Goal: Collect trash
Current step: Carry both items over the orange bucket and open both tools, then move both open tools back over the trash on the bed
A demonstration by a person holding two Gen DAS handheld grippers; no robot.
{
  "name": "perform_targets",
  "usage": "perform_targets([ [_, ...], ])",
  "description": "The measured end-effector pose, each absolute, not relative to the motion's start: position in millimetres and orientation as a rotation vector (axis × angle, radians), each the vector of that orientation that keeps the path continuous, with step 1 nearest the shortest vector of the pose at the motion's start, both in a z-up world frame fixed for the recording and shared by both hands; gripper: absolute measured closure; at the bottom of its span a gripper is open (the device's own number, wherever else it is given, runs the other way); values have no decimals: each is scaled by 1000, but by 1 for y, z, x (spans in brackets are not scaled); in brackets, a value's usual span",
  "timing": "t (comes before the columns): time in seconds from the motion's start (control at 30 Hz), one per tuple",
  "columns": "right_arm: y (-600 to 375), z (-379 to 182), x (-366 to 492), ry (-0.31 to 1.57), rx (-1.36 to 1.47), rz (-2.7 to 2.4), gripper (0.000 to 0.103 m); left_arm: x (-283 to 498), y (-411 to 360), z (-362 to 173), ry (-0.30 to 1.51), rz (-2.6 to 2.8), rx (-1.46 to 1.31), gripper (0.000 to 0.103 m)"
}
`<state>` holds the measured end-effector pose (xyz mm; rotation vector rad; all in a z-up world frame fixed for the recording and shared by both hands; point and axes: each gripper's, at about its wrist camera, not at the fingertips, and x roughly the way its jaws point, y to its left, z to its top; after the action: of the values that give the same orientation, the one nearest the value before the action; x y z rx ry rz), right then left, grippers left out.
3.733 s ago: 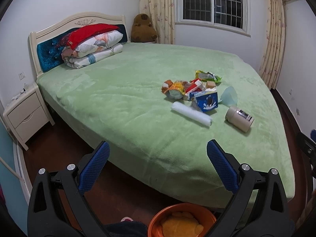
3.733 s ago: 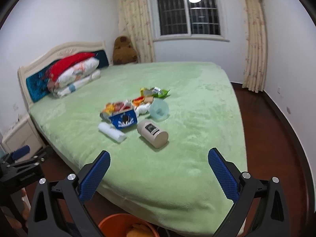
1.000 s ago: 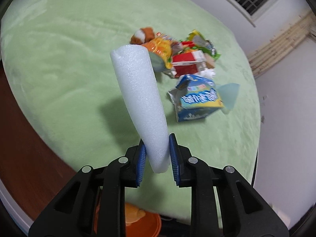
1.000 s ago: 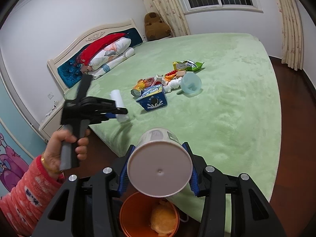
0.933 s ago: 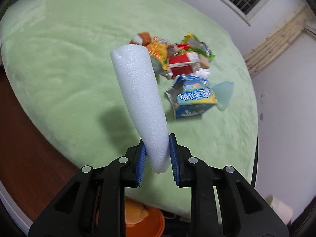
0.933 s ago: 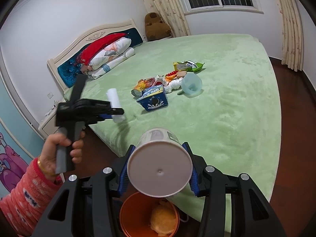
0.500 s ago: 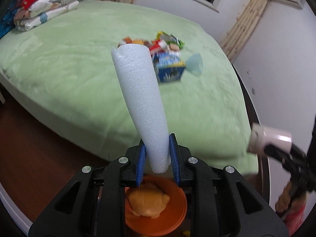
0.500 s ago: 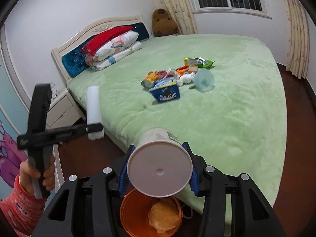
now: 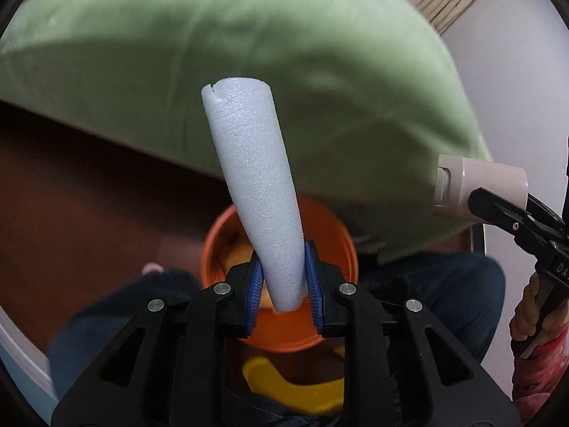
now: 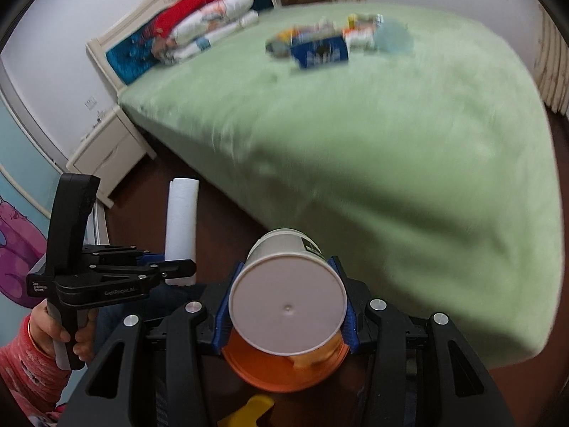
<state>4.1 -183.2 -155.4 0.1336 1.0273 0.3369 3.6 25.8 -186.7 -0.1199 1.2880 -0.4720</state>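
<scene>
My left gripper (image 9: pixel 283 284) is shut on a white foam tube (image 9: pixel 256 185) that stands up from its jaws, directly above the orange trash bucket (image 9: pixel 213 245) on the floor. My right gripper (image 10: pixel 286 306) is shut on a beige paper cup (image 10: pixel 286 302), bottom toward the camera, above the same bucket (image 10: pixel 284 379). The cup (image 9: pixel 476 186) also shows in the left wrist view, and the foam tube (image 10: pixel 181 220) in the right wrist view. More trash (image 10: pixel 320 46), wrappers, a blue carton and a blue cup, lies far back on the green bed (image 10: pixel 391 142).
The bucket holds something yellow-orange (image 10: pixel 313 357). A yellow object (image 9: pixel 284 384) lies on the floor beside it. A white nightstand (image 10: pixel 106 156) stands left of the bed, with pillows (image 10: pixel 209 25) at the headboard. Dark wood floor (image 9: pixel 89 195) surrounds the bed.
Both grippers have tilted down and come in over the bucket, still holding the foam tube and the cup. The bed has slid up and back in both views.
</scene>
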Motion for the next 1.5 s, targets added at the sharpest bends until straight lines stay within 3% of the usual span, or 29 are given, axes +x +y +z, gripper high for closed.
perform_targets([
  [0.53, -161, -291, -10, 1332, 137, 284, 56, -5, -20, -303, 1583, -468, -62, 80],
  [0.63, -162, -304, -8, 1358, 132, 274, 50, -1, -23, -310, 1596, -442, -40, 75],
  [0.67, -162, -307, -7, 1364, 133, 267, 32, 0, -24, -310, 1596, -431, -31, 66],
  [0.7, -164, -307, -6, 1354, 135, 248, 26, 2, -26, -311, 1597, -416, -29, 50],
  [0.77, -169, -302, -4, 1326, 141, 228, 23, 1, -25, -310, 1594, -395, -41, 32],
  [0.83, -176, -297, 0, 1315, 166, 209, 18, 6, -23, -308, 1583, -381, -56, 31],
  [1.1, -198, -287, 1, 1273, 222, 159, 18, 9, -23, -307, 1550, -357, -46, 24],
  [1.5, -202, -261, 0, 1232, 231, 155, 17, 7, -17, -290, 1507, -351, -31, 23],
])
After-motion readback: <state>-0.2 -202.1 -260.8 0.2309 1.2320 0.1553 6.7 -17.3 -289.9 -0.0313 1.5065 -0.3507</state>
